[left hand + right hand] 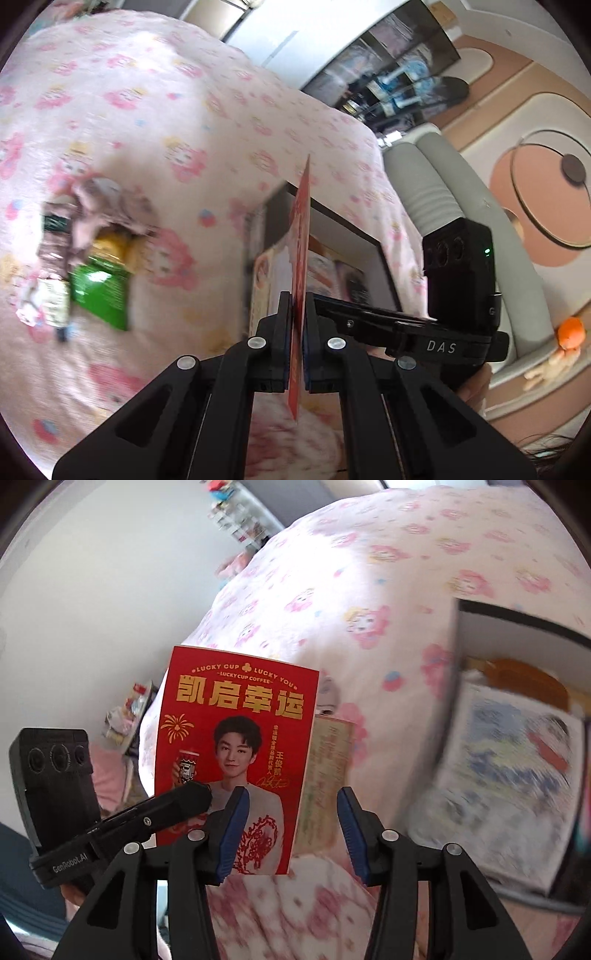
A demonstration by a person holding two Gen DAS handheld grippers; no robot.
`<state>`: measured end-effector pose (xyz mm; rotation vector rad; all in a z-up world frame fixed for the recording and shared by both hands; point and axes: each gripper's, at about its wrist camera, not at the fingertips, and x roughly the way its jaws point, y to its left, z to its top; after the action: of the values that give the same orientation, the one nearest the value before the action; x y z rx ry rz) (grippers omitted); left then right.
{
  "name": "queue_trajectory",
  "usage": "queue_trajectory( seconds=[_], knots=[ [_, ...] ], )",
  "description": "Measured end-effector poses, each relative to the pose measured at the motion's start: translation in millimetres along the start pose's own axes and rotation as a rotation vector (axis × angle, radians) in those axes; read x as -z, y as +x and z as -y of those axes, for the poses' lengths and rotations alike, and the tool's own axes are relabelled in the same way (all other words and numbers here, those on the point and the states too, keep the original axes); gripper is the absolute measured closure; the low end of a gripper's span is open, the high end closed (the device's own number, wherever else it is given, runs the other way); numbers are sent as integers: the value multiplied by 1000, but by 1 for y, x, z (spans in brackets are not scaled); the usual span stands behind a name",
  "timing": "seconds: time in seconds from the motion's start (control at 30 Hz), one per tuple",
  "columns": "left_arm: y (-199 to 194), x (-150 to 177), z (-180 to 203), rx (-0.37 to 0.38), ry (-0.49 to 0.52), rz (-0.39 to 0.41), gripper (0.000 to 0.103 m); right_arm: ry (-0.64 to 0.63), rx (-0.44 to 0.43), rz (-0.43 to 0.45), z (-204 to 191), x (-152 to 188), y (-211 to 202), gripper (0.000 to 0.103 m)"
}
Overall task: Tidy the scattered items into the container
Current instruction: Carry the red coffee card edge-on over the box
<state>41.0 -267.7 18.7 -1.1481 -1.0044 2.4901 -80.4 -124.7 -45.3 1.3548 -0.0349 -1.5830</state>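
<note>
My left gripper (297,325) is shut on a red printed card (301,258), seen edge-on and held upright above the bed. In the right wrist view the same card (236,760) faces me, with the left gripper's finger (177,805) clamped on its lower left. My right gripper (291,830) is open and empty, just in front of the card. The container, a black-rimmed box (354,229) holding cards and papers, lies on the bed beyond the card; it also shows in the right wrist view (517,627). A pile of scattered items with a green packet (101,291) lies at left.
The bed has a pink floral cover (147,110). A grey padded headboard (443,184) and an orange plush toy (570,332) are at right. A yellowish paper (328,768) lies on the cover behind the card. Clutter sits on the floor by the wall (129,716).
</note>
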Motion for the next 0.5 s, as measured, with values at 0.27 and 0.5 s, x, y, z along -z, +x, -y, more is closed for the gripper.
queue_trajectory(
  seconds=[0.27, 0.5],
  knots=[
    [48, 16, 54, 168, 15, -144, 101, 158, -11, 85, 63, 37, -75, 56],
    [98, 38, 97, 216, 58, -270, 101, 228, 65, 147, 103, 68, -120, 47]
  ],
)
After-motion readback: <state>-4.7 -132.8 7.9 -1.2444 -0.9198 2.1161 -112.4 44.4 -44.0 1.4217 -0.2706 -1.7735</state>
